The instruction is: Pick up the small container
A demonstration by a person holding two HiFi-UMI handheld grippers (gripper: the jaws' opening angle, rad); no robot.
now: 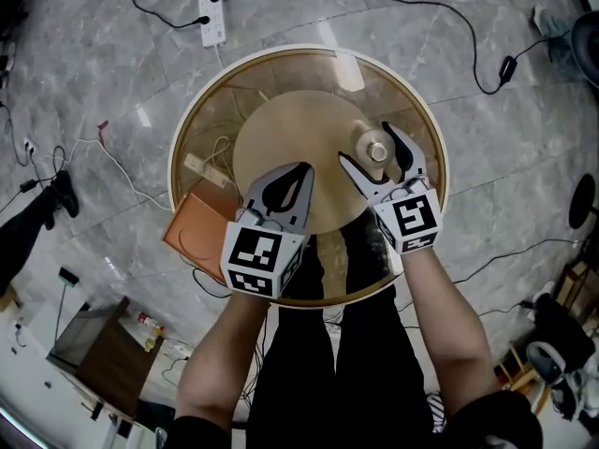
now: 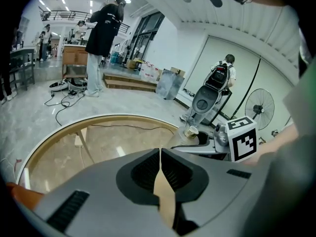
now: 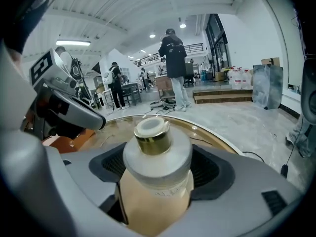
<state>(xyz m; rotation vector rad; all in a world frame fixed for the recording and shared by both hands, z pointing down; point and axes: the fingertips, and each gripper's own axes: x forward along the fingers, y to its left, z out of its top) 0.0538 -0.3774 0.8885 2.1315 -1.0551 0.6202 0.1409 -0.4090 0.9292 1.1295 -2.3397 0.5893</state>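
The small container [image 1: 377,150] is a frosted jar with a gold-banded cap. It stands upright on the tan round disc [image 1: 281,129] of a glass-topped table [image 1: 187,120]. My right gripper [image 1: 365,143] is open, its jaws spread wide on either side of the container. In the right gripper view the container [image 3: 157,152] fills the space between the dark pads [image 3: 111,164], and a little gap shows on each side. My left gripper [image 1: 301,169] hovers over the disc's near edge to the left, jaws shut tip to tip and empty [image 2: 160,154]. The container [image 2: 191,131] also shows small in the left gripper view.
The table's gold rim [image 1: 426,120] rings the glass. An orange board [image 1: 197,227] and a small strip [image 1: 195,165] lie beneath the glass at the left. A power strip [image 1: 213,19] and cables lie on the marble floor. People stand far off [image 2: 101,38].
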